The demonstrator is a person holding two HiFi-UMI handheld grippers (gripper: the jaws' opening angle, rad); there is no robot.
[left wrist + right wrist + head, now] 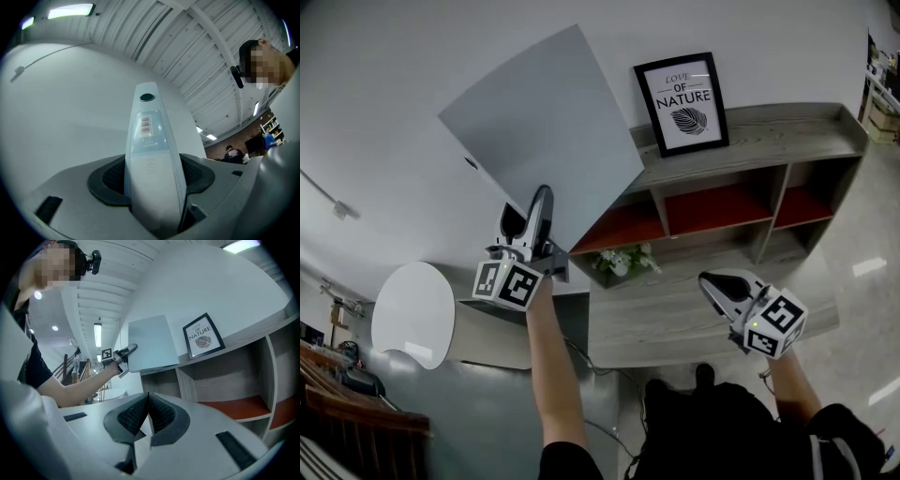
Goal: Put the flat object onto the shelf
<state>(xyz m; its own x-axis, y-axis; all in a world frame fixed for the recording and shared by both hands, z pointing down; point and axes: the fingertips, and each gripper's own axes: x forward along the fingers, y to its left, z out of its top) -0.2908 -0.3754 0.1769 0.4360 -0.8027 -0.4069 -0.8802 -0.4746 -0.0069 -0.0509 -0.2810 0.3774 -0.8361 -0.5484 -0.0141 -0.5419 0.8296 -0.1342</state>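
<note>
Atop shelf (787,131) — framed print (682,103) | left tool (541,208) grips flat board (548,122) | right tool (720,286) closed

The flat panel (548,131) sits upper centre, left of the framed picture (682,103) standing on the shelf (787,131). A plant (622,261) sits on its lower ledge.

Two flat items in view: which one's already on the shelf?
The framed Nature print, standing on the shelf top. The plain grey panel is clamped in the left gripper.

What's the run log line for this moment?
left gripper: shut on grey board edge | right gripper: shut, empty | grey board: raised at left end of shelf, beside framed print
</note>
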